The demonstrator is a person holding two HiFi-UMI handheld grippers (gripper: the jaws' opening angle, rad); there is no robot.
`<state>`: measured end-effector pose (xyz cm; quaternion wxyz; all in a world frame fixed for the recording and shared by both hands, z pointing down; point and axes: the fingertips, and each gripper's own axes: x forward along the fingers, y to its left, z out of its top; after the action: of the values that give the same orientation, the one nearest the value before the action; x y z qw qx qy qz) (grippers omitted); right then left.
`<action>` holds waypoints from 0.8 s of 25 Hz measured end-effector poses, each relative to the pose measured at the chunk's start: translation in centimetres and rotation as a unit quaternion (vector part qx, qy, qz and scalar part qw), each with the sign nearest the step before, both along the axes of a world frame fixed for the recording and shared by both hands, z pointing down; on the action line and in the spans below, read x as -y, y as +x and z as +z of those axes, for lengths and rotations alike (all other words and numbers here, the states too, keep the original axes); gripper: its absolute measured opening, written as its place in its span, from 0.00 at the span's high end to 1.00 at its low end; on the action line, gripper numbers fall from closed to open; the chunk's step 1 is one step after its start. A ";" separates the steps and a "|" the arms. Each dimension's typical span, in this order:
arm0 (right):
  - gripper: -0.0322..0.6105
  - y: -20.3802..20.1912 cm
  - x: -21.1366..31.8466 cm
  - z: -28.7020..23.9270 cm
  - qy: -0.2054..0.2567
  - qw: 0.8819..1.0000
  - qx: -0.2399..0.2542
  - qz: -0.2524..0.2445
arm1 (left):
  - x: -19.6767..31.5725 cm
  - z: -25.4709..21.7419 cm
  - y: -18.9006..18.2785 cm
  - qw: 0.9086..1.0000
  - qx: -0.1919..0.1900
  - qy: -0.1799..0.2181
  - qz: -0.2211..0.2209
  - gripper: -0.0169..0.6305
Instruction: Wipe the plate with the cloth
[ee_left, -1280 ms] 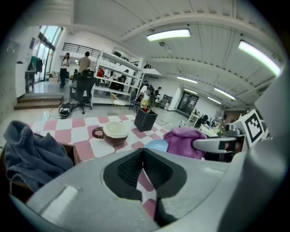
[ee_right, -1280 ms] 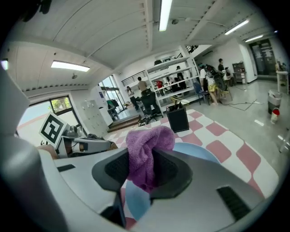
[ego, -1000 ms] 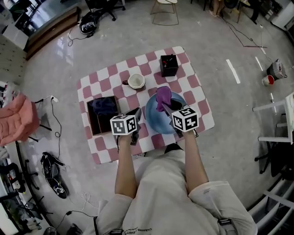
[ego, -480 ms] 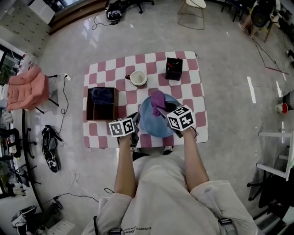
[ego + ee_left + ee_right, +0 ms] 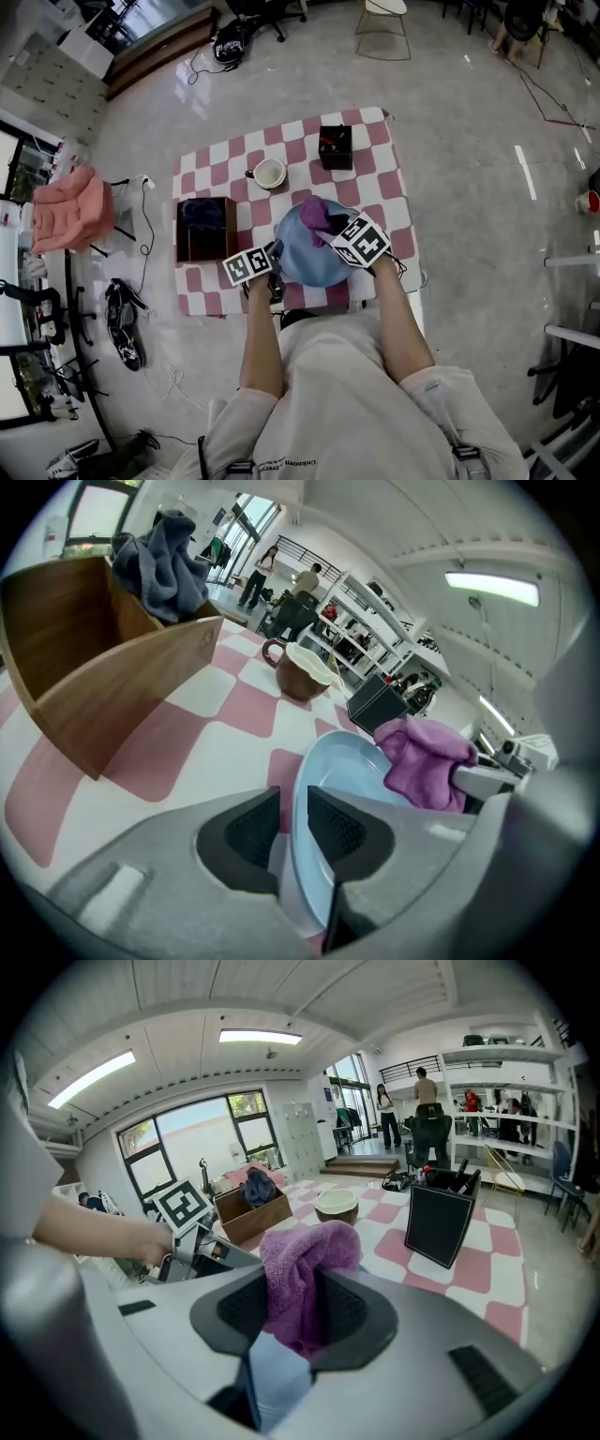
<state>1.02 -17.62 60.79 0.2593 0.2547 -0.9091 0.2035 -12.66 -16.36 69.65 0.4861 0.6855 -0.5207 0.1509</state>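
Both tools loaded: left gripper (image 5: 292,803) pinches the plate (image 5: 352,785) rim, right gripper (image 5: 293,1290) clamps the cloth (image 5: 309,1246); wiping step, so next I'd probably sweep the cloth across the plate.

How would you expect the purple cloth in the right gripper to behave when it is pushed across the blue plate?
Probably floppy: the purple cloth bunches and folds where the right gripper pinches it. Its fuzzy pile looks soft, so it should drag rather than slide. The plate, gripped at its rim by the left gripper, may tilt under pressure.
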 end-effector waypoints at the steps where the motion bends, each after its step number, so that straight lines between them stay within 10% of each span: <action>1: 0.74 0.2 0.0 -0.2 0.002 1.000 0.004 0.002 | 0.1 0.3 0.2 1.000 -0.004 -0.002 -0.001 0.84; 11: 0.74 -0.3 -2.9 0.6 -0.026 0.999 0.002 -0.030 | -0.5 -0.5 1.2 1.000 -0.013 0.007 -0.025 0.92; 20: 0.74 -6.1 -3.1 -0.2 -0.027 0.997 0.058 -0.034 | -2.1 -4.8 0.8 0.997 0.056 0.056 -0.001 0.94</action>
<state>-5.05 -14.54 60.62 0.2194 0.2040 -0.9252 0.2331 -11.82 -14.31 64.89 0.4173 0.7015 -0.5554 0.1591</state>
